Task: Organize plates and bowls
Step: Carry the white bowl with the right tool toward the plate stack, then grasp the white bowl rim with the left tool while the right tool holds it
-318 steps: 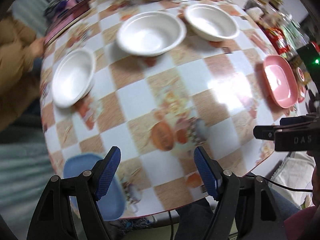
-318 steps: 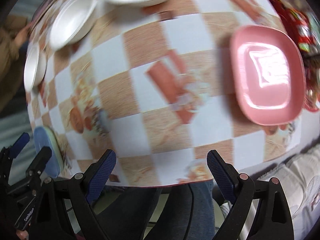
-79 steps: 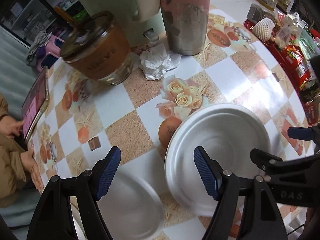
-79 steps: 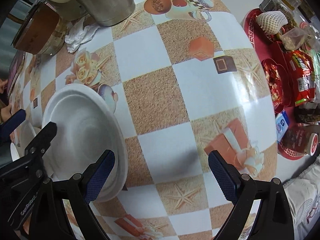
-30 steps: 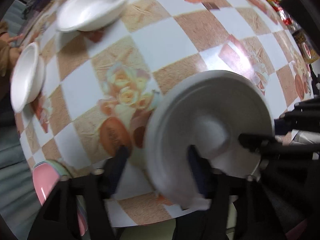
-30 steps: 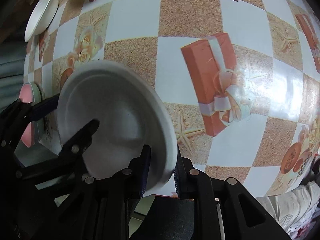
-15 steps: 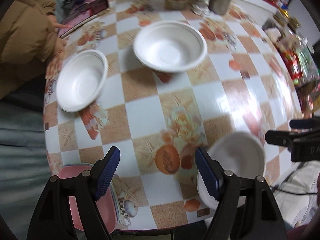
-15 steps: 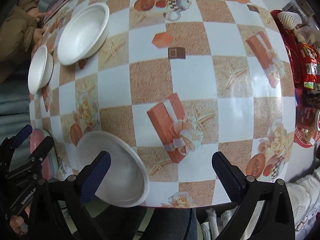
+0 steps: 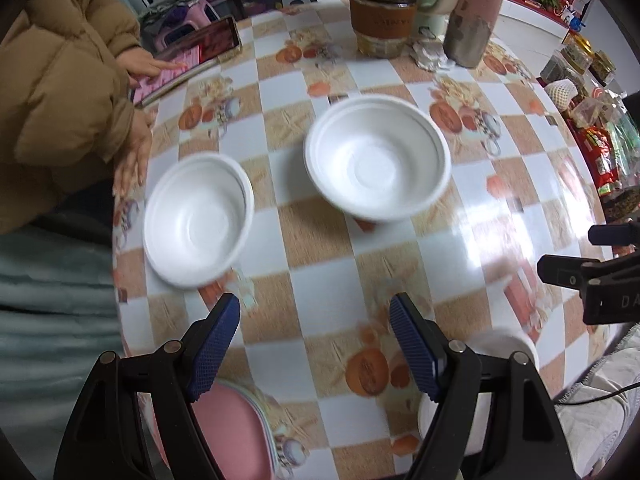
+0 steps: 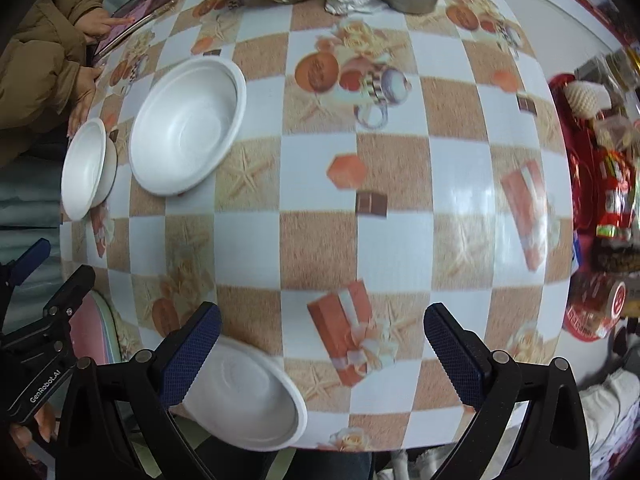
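right gripper (image 10: pixel 320 348) jaws just sprang wide, nothing between them; the bowl (image 10: pixel 244 396) it let go sits at the table's (image 10: pixel 316 216) near edge, just left of its left pad. left gripper (image 9: pixel 314 344) also open and empty. remaining white bowls: big one (image 9: pixel 378 158) mid-table dead ahead of the left jaws, small one (image 9: pixel 198 218) by the left edge. left hand is nearer both, i'd guess.

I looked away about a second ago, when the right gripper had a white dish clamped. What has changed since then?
The right gripper has let go of the white dish; its jaws have just been opening, nothing between them. The dish now lies at the table's near edge. Both grippers pulled up and away. The two white bowls and the pink plate stack stayed put.
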A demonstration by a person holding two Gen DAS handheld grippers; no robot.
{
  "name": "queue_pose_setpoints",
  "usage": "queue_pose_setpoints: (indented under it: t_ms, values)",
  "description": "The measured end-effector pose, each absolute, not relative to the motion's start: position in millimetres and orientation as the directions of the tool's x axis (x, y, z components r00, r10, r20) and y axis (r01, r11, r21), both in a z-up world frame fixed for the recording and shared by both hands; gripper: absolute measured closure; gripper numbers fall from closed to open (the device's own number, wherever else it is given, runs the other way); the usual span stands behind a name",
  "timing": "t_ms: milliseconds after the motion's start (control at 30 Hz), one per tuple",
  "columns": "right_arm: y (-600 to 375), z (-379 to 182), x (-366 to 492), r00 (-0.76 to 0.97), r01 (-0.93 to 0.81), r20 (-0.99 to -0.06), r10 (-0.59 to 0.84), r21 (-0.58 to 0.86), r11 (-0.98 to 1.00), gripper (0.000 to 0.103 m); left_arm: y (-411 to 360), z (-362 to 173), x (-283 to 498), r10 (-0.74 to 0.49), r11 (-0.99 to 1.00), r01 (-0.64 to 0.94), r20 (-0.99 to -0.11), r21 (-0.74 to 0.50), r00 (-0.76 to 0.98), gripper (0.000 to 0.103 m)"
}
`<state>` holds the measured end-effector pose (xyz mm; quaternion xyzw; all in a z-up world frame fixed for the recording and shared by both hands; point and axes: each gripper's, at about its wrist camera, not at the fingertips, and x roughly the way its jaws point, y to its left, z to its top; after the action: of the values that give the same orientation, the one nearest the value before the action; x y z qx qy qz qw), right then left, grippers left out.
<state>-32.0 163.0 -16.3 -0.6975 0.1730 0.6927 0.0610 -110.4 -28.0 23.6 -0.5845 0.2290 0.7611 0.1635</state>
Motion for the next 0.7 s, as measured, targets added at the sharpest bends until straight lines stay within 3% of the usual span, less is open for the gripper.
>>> queue_pose_setpoints:
  t_ms: [267, 700]
  values:
    - [159, -24, -90, -0.036, -0.277, -0.991, -0.128, 0.133, -0.952, 0.001, -10, 15, -160, -0.044, -0.837, -0.508, -0.951, 0.202, -0.307, 0.023]
    - [164, -62, -154, -0.046, -0.341, -0.984, -0.172, 0.177, -0.923, 0.001, 29, -35, -231, -0.122, -0.787, -0.553, -0.947, 0.275, -0.299, 0.023]
